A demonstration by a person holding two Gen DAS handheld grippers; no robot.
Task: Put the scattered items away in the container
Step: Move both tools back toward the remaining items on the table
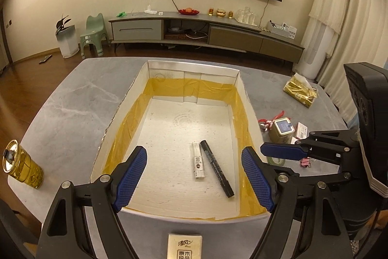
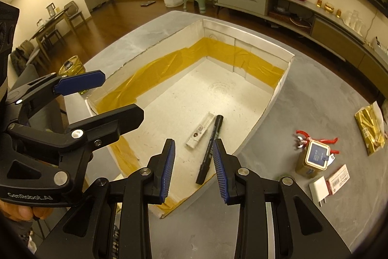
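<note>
**Two items in the box, more still out on the table**

Nearest the left wrist camera, a small tissue packet (image 1: 184, 245) lies on the grey table (image 1: 60, 108) just in front of the box's near wall, between the arms of the left gripper (image 1: 194, 182). That gripper hangs over the near end of the box with its blue-padded fingers (image 1: 132, 177) spread wide and nothing between them.

The container is a white cardboard box (image 1: 191, 69) with yellow tape lining the lower part of its walls. On its floor lie a white tube-shaped item (image 1: 197, 160) and a black marker (image 1: 217, 168), side by side and almost touching at their far ends.

From the right wrist view, the right gripper (image 2: 194, 168) sits above the box's near right corner, its fingers (image 2: 167, 169) parted and empty; the marker's near end shows in the gap below them, still lying on the box floor.

Outside the box, on the table to its right, sit a small gold tin with a blue label (image 2: 312, 159), a red and white figure (image 2: 303, 140) just behind it, a white plug adapter (image 2: 319, 189), a red card packet (image 2: 338, 180) and a gold tissue pack (image 2: 369, 130). A gold-lidded glass jar (image 1: 23, 164) stands at the table's left edge, well apart from the box. A person's fingers (image 2: 21, 211) grip the left tool's handle.
</note>
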